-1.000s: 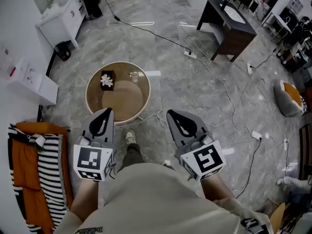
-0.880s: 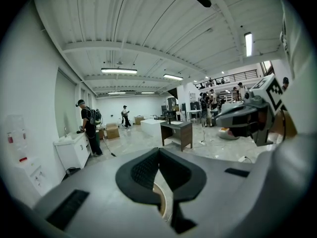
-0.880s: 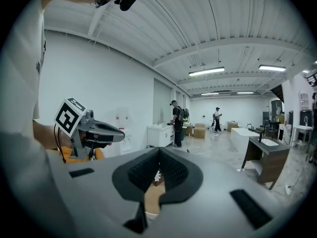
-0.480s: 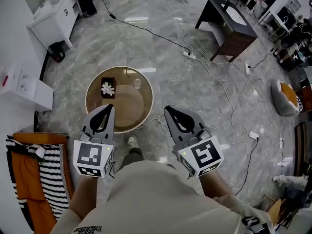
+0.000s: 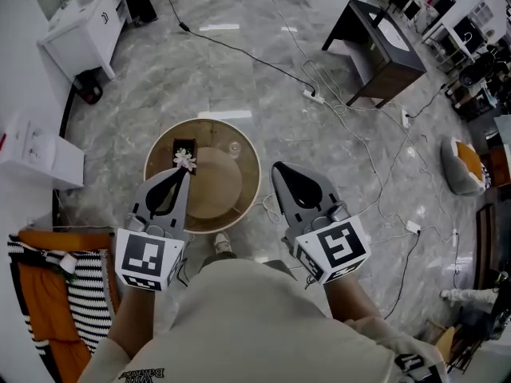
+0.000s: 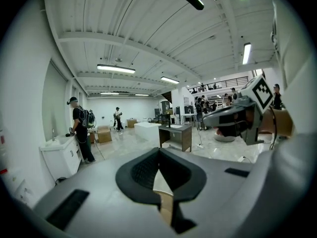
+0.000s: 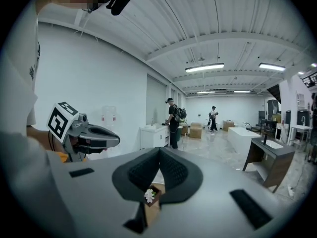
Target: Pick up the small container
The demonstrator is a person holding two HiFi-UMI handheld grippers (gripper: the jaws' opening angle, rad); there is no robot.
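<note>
small container (image 5: 184, 144), white flower (image 5: 185, 159) inside

Big lab/showrm hall, sink vanities (image 5: 382, 46), floor cables (image 5: 351, 130)

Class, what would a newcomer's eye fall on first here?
The left gripper and the right gripper, both grey, shut and empty, fill the head view's foreground. Just beyond them stands a round wooden table bearing a small dark box topped with a white flower. Cables trail across the marble floor at right.
</note>
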